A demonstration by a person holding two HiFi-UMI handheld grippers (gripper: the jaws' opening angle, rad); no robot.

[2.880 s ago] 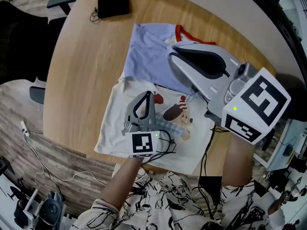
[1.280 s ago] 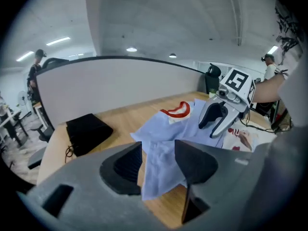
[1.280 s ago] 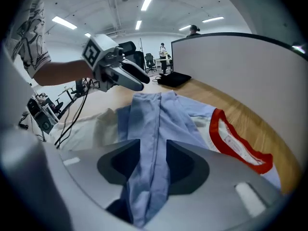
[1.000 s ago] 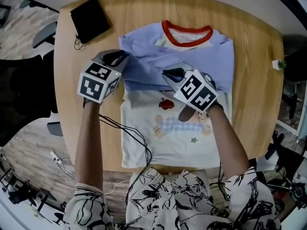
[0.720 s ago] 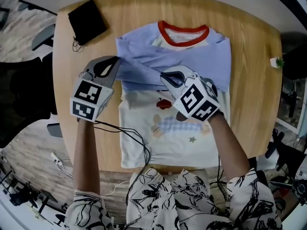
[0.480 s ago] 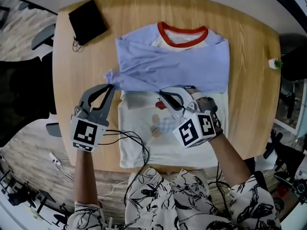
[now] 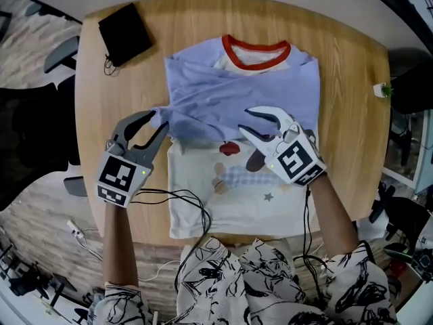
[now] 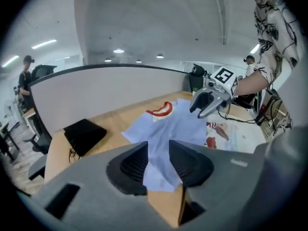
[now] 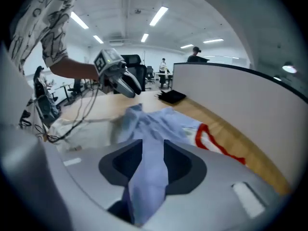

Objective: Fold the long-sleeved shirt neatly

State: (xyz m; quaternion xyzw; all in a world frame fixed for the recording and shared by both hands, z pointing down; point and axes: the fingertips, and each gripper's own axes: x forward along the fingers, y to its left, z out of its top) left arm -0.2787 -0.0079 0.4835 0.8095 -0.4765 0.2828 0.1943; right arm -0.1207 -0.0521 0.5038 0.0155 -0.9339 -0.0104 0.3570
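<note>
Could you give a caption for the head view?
The left gripper and right gripper, jaws just opened, blue sleeve cloth between them, above the shirt on a wooden table.

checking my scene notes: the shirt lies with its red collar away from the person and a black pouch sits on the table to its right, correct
Wrong side: the head view shows the black pouch on the table to the left of the shirt, not its right. The red collar does point away from the person.
</note>
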